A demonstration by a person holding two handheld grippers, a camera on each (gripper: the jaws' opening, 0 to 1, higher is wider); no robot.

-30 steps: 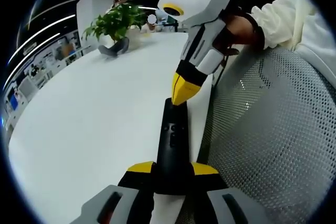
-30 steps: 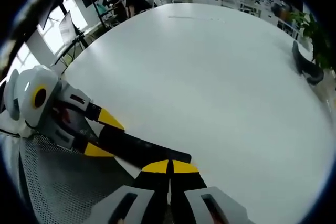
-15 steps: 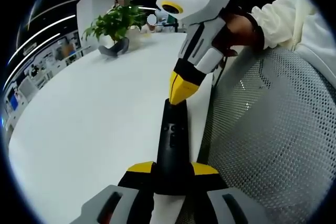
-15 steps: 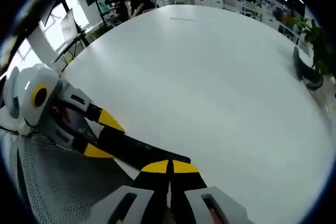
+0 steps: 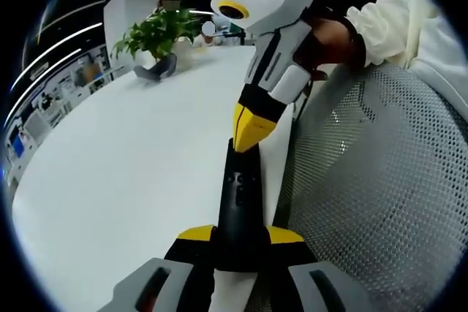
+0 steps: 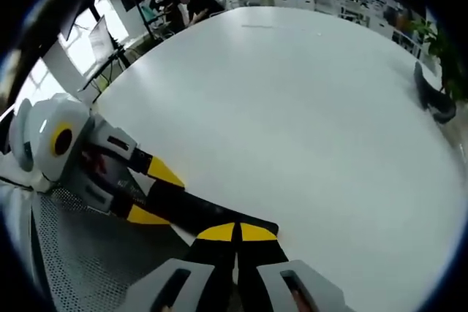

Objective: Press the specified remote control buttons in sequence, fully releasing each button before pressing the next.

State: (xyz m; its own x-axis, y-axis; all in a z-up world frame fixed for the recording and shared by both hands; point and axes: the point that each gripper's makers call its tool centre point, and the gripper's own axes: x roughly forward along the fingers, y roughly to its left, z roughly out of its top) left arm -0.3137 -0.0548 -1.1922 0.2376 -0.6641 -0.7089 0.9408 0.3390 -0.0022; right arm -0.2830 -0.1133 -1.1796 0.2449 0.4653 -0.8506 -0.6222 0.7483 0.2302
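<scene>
In the left gripper view, the left gripper (image 5: 238, 237) rises from 6 o'clock with its yellow-tipped jaws clamped on either side of the near end of a slim black remote control (image 5: 239, 206). The remote runs from the jaws towards 12 o'clock, lying at the edge of the large white round table (image 5: 124, 158), with small buttons visible along its upper face. The right gripper (image 5: 248, 133), white and grey with yellow tips, comes down from 1 o'clock; its jaws are drawn together to a point, and that point sits at the far end of the remote. Whether it touches the remote cannot be told. A hand in a cream sleeve (image 5: 380, 23) holds this gripper at 1 o'clock. A grey perforated mesh surface (image 5: 373, 180) spreads from 3 to 5 o'clock, beside the table edge.

At 11 o'clock, far across the table, stands a dark pot holding a leafy green plant (image 5: 157, 38).

In the right gripper view, the right gripper's jaws stand pressed together at 6 o'clock, nothing between them, just over the end of the remote, which stretches towards 9 o'clock into the left gripper. The potted plant sits at 3 o'clock.
</scene>
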